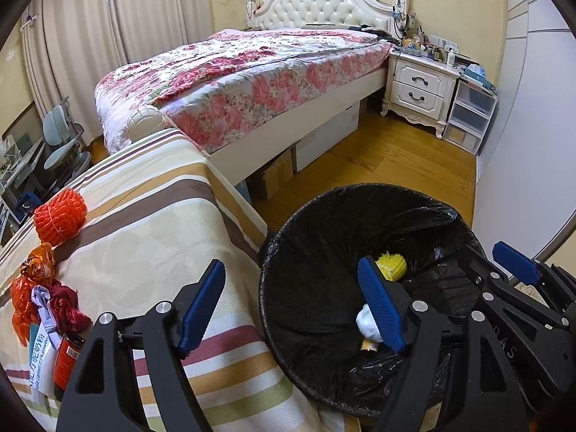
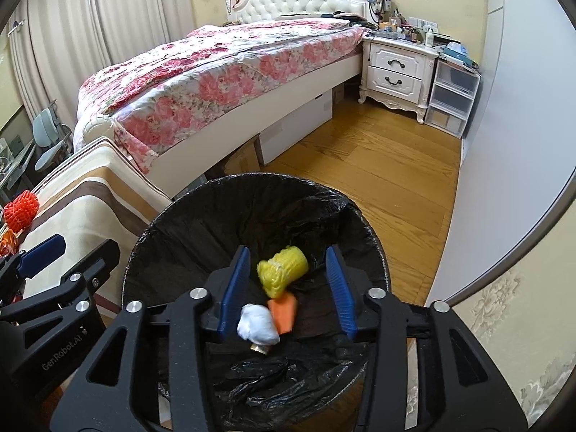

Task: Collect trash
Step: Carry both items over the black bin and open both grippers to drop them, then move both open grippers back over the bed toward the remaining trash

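Two views cover the moment. From the left wrist, the left claw [image 1: 288, 309] is spread and holds nothing, straddling the edge of the striped surface [image 1: 151, 216] and the bin [image 1: 284, 262]. Uncollected trash lies on that surface: an orange net ball [image 1: 60, 216], crinkled orange wrappers [image 1: 34, 280], a red can [image 1: 66, 358] and a white packet [image 1: 41, 356]. The bin already holds a yellow net [image 1: 392, 268] and a white wad [image 1: 367, 324]. From the right wrist, the right claw [image 2: 289, 291] is spread over the bin [image 2: 144, 237], with nothing pinched; below it lie the yellow net [image 2: 282, 270], an orange scrap [image 2: 284, 311] and the white wad [image 2: 257, 324]. The loose liner [image 2: 273, 374] sags inward, so a lowered claw could snag it and drag it. Light wrappers could also slip from a shallow pinch and fall to the floor [image 2: 378, 180].
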A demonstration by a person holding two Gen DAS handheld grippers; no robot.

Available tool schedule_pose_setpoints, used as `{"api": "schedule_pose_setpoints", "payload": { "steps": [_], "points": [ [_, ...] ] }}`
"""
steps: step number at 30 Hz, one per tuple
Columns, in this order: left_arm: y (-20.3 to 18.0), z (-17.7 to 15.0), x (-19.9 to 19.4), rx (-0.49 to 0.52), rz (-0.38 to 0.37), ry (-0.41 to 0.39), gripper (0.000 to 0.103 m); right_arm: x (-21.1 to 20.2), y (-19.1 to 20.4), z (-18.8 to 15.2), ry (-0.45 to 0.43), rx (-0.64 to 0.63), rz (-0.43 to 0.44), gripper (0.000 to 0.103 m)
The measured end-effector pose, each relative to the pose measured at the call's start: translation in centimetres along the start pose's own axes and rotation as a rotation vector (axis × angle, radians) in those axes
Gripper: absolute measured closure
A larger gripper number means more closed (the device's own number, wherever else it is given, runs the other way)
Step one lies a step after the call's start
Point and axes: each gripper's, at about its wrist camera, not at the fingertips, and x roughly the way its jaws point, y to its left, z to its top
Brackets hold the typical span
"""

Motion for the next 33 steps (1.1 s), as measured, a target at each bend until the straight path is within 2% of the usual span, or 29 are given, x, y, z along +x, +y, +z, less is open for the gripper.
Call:
{"api": "schedule_pose_setpoints", "payload": {
  "steps": [4,12,24,33],
  "points": [
    [0.6,-0.4,-0.7,-0.001,0.015,-0.011,0.028,-0.4,0.1,-0.5,0.003,0.004,-0.005,0.050],
    [3.3,-1.9,-3.0,-0.035,0.048,-0.019,0.028,-1.7,1.8,-1.4,0.008,-0.020,0.020,0.049],
    [9.6,-4.9,-7.5,-0.119,0.124,-0.039,0.028,-4.2,7.7,-3.4,0.009,-0.116,0.112,0.048],
    [15.9,-7.7,-10.2,-0.207,0.222,-0.044,0.028,-6.0,12.4,-4.6,0.005,-0.199,0.184,0.045]
  ]
}}
